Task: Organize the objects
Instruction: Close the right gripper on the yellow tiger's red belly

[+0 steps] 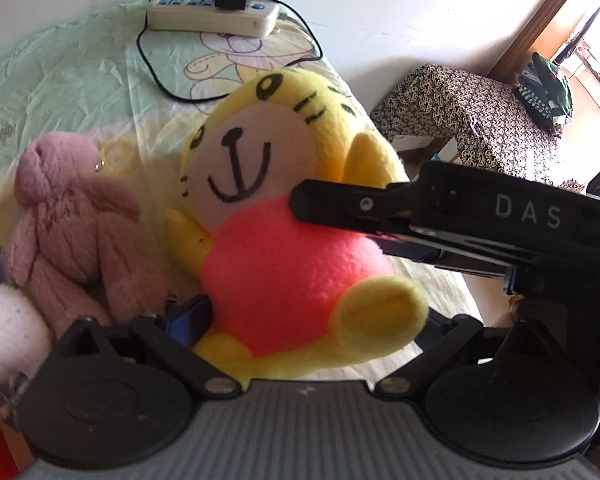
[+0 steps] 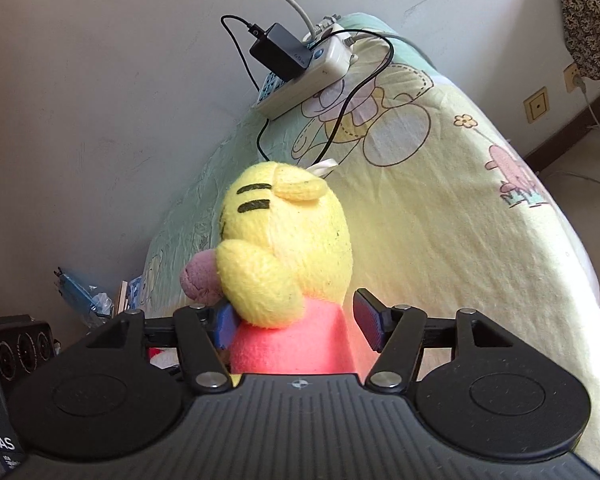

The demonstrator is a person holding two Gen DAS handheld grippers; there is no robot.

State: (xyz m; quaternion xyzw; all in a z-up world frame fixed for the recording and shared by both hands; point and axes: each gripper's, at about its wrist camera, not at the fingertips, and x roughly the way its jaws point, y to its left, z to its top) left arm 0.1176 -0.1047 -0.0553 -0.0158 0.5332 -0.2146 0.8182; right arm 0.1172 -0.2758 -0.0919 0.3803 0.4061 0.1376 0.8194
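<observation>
A yellow tiger plush (image 1: 260, 216) with a pink body sits upright on the bed sheet (image 1: 60, 80). It is between the fingers of my left gripper (image 1: 312, 320), which is open wide; the blue left pad (image 1: 188, 320) stands just beside the plush's body. From behind, my right gripper (image 2: 296, 320) straddles the same plush (image 2: 284, 240). Its jaws are open, and a gap shows between the right pad (image 2: 368, 324) and the pink body. One right finger (image 1: 332, 206) lies across the plush's shoulder. A pink plush (image 1: 72, 216) leans beside the tiger on its left.
A white power strip (image 1: 216, 14) with a black adapter (image 2: 280, 52) and a black cable (image 1: 152, 68) lies at the far end of the bed by the wall. A stool under patterned cloth (image 1: 468, 120) stands off the bed's right edge. A white fluffy thing (image 1: 4, 328) is at lower left.
</observation>
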